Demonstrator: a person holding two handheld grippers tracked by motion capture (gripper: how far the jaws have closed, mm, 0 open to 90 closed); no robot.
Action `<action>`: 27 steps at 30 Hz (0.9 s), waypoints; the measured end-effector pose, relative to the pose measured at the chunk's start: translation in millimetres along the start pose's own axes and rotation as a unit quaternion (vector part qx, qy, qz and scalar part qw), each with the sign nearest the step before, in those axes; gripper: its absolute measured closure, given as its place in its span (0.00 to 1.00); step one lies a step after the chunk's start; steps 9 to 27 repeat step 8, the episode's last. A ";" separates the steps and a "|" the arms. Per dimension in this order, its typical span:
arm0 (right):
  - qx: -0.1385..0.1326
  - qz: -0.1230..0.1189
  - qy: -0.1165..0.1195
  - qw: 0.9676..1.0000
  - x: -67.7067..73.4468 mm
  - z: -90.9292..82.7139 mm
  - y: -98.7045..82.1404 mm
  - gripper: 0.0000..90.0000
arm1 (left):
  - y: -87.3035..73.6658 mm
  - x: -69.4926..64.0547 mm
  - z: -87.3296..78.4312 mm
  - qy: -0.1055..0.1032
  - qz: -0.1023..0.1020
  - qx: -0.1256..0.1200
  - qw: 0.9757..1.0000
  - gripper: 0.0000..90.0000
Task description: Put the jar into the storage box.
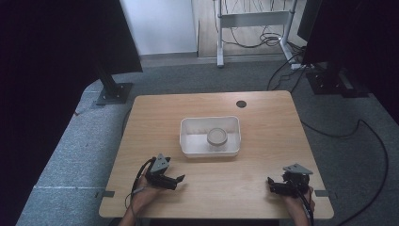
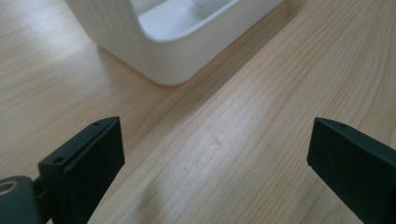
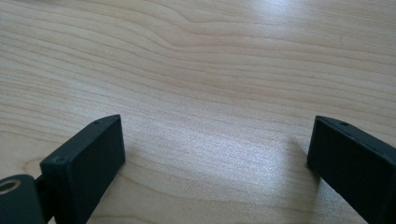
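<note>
Jar [image 1: 217,137] is sat upright inside the tub [image 1: 188,143], at 12 o'clock from both grippers. Left gripper [image 1: 178,179] and right gripper [image 1: 270,183] are kept spread wide, nothing pinched. Probably best approached from above, jaws lowered around the lid so the rim isn't clipped.

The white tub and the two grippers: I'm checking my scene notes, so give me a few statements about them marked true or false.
1. A round jar sits inside the white tub. True.
2. The left gripper is shut on the jar. False: its jaws are wide open with bare wood between them, short of the tub.
3. The right gripper is open above bare table. True.
4. The tub sits at the table's left edge. False: it is near the middle.
5. Both grippers are inside the tub. False: both are near the table's front edge.
</note>
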State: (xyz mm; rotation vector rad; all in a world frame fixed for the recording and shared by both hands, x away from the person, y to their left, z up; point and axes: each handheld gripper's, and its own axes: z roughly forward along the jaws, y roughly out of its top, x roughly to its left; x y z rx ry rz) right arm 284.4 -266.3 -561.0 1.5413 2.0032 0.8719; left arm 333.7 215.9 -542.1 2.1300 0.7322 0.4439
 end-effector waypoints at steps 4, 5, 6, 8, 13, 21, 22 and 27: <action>0.000 0.000 0.000 1.000 0.0 0.0 0.0 0.04 | -5.7 1.3 0.5 0.001 -0.002 0.011 1.000 0.04; 0.000 0.000 0.000 1.000 0.0 0.0 0.0 0.04 | -6.8 1.8 0.4 0.002 -0.002 0.014 1.000 0.04; 0.000 0.000 0.000 1.000 0.0 0.0 0.0 0.04 | -7.8 2.0 0.5 0.001 -0.003 0.016 1.000 0.04; 0.000 0.000 0.000 1.000 0.0 0.0 0.0 0.04 | -9.7 2.7 0.7 0.002 -0.004 0.021 1.000 0.04; 0.000 0.000 0.000 1.000 0.0 0.0 0.0 0.04 | -9.7 2.7 0.7 0.002 -0.004 0.021 1.000 0.04; 0.000 0.000 0.000 1.000 0.0 0.0 0.0 0.04 | -9.7 2.7 0.7 0.002 -0.004 0.021 1.000 0.04; 0.000 0.000 0.000 1.000 0.0 0.0 0.0 0.04 | -9.7 2.7 0.7 0.002 -0.004 0.021 1.000 0.04; 0.000 0.000 0.000 1.000 0.0 0.0 0.0 0.04 | -9.7 2.7 0.7 0.002 -0.004 0.021 1.000 0.04</action>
